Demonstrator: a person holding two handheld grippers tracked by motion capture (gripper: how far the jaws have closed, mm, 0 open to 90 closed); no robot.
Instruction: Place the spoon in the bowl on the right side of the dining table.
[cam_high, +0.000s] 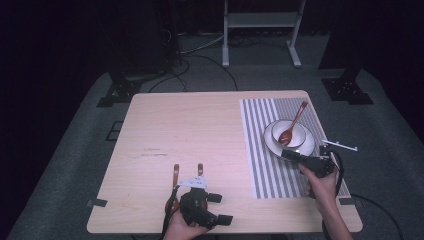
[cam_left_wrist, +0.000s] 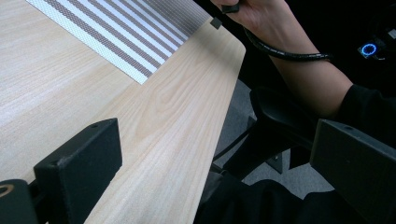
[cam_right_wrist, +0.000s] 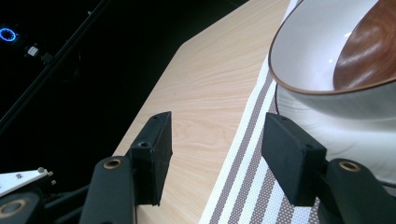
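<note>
Sitting on the striped placemat (cam_high: 272, 150) at the right of the wooden table (cam_high: 190, 135): a white bowl (cam_high: 291, 134) with a thin brown rim, resting on a white plate (cam_high: 303, 148). Lying inside the bowl, a brown wooden spoon (cam_high: 292, 125), its glossy scoop down in the hollow and its handle leaning out over the far rim toward the back of the table. Showing close up in the right gripper view, the bowl's pale wall (cam_right_wrist: 317, 51) and the spoon's dark scoop (cam_right_wrist: 369, 51).

Hovering just beside the plate's near edge, the right gripper (cam_high: 292, 154), gripped by the right hand (cam_high: 320, 185); jaws standing apart with nothing between them, straddling the mat's edge in its own view.

Resting low at the near edge of the table, the left gripper (cam_high: 187, 170), held by the left hand (cam_high: 187, 227); jaws spread wide, holding nothing, well apart from the bowl.
</note>
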